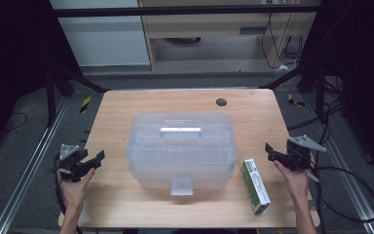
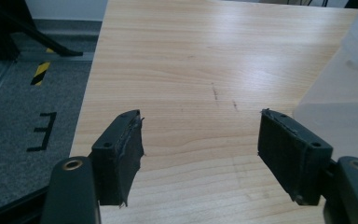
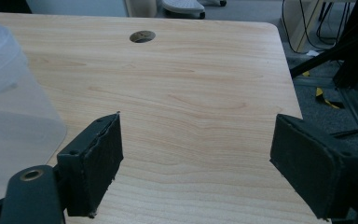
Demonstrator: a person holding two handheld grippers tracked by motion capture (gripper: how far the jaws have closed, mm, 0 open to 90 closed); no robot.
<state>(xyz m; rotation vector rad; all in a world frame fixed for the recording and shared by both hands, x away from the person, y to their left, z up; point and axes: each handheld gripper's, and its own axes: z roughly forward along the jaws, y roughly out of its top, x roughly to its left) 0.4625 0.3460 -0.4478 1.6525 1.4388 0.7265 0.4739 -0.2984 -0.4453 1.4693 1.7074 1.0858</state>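
A clear plastic storage box (image 1: 181, 148) with a closed lid and a front latch stands in the middle of the wooden table (image 1: 126, 105). Its frosted side shows at the right edge of the left gripper view (image 2: 349, 88) and at the left edge of the right gripper view (image 3: 9, 107). A green and white carton (image 1: 254, 185) lies flat to the right of the box. My left gripper (image 1: 99, 156) hovers open at the table's left edge, nothing between its jaws (image 2: 200, 154). My right gripper (image 1: 269, 150) is open too, right of the carton, over bare wood (image 3: 196, 163).
A round cable hole (image 1: 221, 102) sits near the table's far right corner, also in the right gripper view (image 3: 142, 36). Black frame legs, floor rails and loose cables surround the table. Bare wood lies behind the box and on both sides of it.
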